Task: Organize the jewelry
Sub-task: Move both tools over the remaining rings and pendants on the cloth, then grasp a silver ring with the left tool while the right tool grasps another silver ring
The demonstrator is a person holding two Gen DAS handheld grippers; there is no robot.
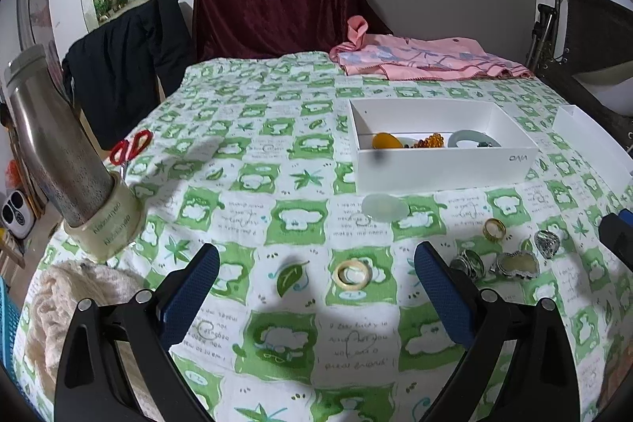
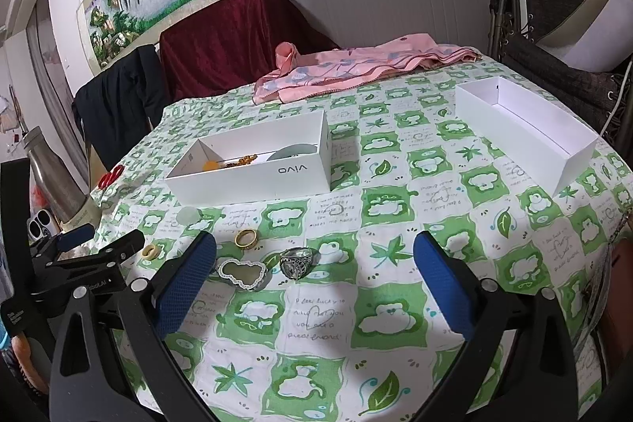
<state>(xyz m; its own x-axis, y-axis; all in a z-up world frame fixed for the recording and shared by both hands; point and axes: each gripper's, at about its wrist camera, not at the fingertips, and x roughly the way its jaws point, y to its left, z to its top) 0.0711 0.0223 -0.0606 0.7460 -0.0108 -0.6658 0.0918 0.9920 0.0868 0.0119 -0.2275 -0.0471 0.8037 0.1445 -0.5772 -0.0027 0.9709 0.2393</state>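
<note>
Squarely between open left gripper: cream ring.

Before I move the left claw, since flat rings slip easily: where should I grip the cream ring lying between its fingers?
Take the cream ring across its outer rim, coming straight down from above. It lies flat on the tablecloth with its hole facing up, and the open left claw already straddles it, so each finger can close on opposite sides.

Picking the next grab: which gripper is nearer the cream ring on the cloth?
Left. The left gripper is open with the cream ring lying between its fingers. The right gripper is open further right, past the silver pieces.
</note>
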